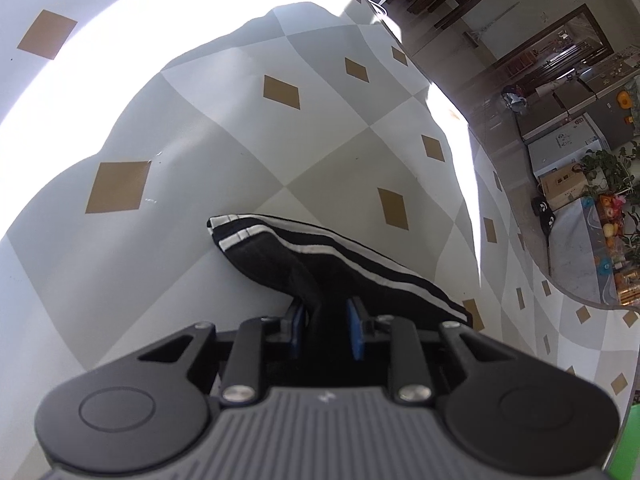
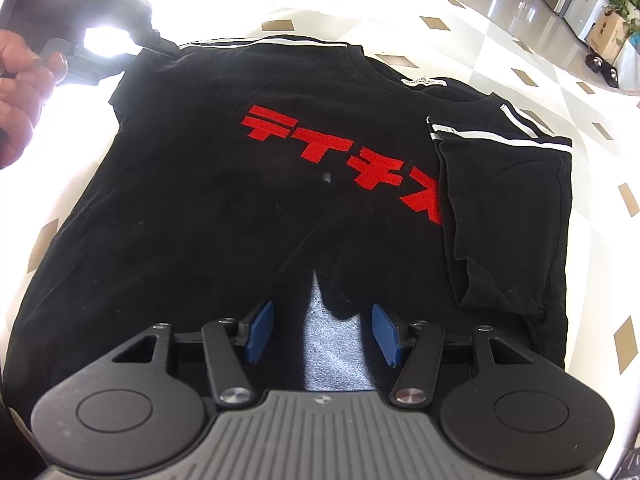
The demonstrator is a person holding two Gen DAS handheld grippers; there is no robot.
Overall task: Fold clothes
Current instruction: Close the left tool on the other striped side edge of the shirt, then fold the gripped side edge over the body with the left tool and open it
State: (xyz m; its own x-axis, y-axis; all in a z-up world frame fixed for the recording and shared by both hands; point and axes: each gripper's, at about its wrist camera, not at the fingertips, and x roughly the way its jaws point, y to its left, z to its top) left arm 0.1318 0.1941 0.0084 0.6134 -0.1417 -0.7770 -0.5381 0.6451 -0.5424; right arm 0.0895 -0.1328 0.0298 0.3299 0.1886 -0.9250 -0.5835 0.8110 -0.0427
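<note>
— What have your tools got?

— My left tool (image 1: 322, 322) is clamped shut on black fabric: the sleeve (image 1: 320, 256) of the T-shirt (image 2: 224, 184), with white stripes along its edge, lifted off the tabletop (image 1: 224, 136). My right tool (image 2: 323, 330) stands half open over the shirt's lower body, blue pads (image 2: 262, 330) apart, gripping nothing; whether they touch the cloth I cannot tell.

— Where does the shirt lie?

— Flat on the checked tabletop, front up, collar toward twelve o'clock from my right tool. The other sleeve (image 2: 504, 216) is folded in over the chest at two o'clock. At eleven o'clock my left hand (image 2: 20, 92) holds the left tool at the far sleeve.

— Any writing?

— Big red block characters (image 2: 344, 160) across the chest, Japanese-looking; I can't read them surely. A white neck label (image 2: 425, 81) has print too small to make out.
</note>
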